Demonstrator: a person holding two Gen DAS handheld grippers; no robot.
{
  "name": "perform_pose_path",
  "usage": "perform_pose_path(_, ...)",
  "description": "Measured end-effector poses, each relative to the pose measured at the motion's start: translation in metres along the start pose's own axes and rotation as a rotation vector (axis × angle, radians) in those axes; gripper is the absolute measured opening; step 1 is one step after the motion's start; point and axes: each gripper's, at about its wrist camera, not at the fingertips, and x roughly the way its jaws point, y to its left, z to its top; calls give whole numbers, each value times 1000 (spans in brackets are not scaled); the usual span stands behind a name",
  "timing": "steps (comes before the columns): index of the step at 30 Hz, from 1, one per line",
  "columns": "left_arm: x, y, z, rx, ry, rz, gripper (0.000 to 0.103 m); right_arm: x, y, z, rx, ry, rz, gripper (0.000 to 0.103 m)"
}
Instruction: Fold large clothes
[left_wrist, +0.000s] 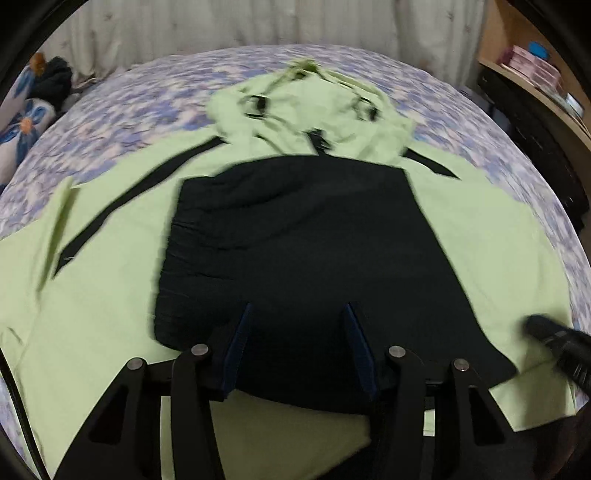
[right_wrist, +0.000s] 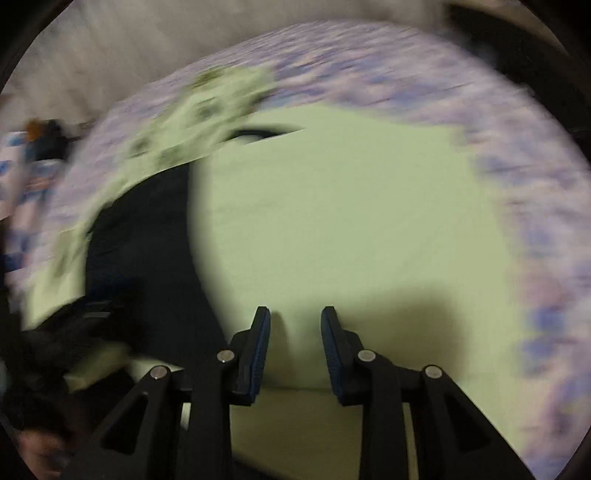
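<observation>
A large light-green hooded garment (left_wrist: 110, 295) lies spread flat on the bed, its hood (left_wrist: 306, 107) at the far end. A black panel (left_wrist: 295, 229) covers its middle. My left gripper (left_wrist: 298, 306) hangs over the near part of the black panel, jaws open, nothing between them. My right gripper (right_wrist: 294, 309) hovers above plain green cloth (right_wrist: 351, 221) to the right of the black panel (right_wrist: 147, 258), jaws apart and empty. A dark blurred tool at the right edge of the left wrist view (left_wrist: 550, 339) looks like the right gripper.
The bed has a purple floral sheet (left_wrist: 147, 96). A flowered pillow (left_wrist: 22, 125) and a dark bundle (left_wrist: 55, 81) lie at its far left. A wooden shelf with boxes (left_wrist: 532, 66) stands to the right, and a pale curtain (left_wrist: 221, 22) hangs behind.
</observation>
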Motion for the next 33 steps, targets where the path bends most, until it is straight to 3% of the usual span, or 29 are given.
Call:
perform_pose_path(2, -1, 12, 3, -22, -4, -14, 50, 1, -37, 0, 87, -1, -46, 27)
perform_pose_path(4, -1, 19, 3, -30, 1, -36, 49, 2, -77, -3, 215, 16, -30, 27)
perform_pose_path(7, -1, 19, 4, -22, -3, -22, 49, 0, -102, -10, 301, 18, -4, 32)
perform_pose_path(12, -4, 15, 4, -12, 10, -4, 56, -10, -91, -12, 270, 10, -28, 32)
perform_pose_path(15, -12, 13, 4, -15, 13, -16, 63, -19, -85, -11, 267, -6, 5, 32)
perform_pose_path(19, -25, 13, 2, -30, -6, -7, 85, -33, -70, -10, 221, -35, 15, 32)
perform_pose_path(26, -39, 14, -8, -62, 16, -30, 85, -35, -40, -19, 162, -9, 61, 32)
perform_pose_path(33, -65, 7, -31, -44, 3, -2, 85, -45, -21, -44, 150, 18, 124, 32)
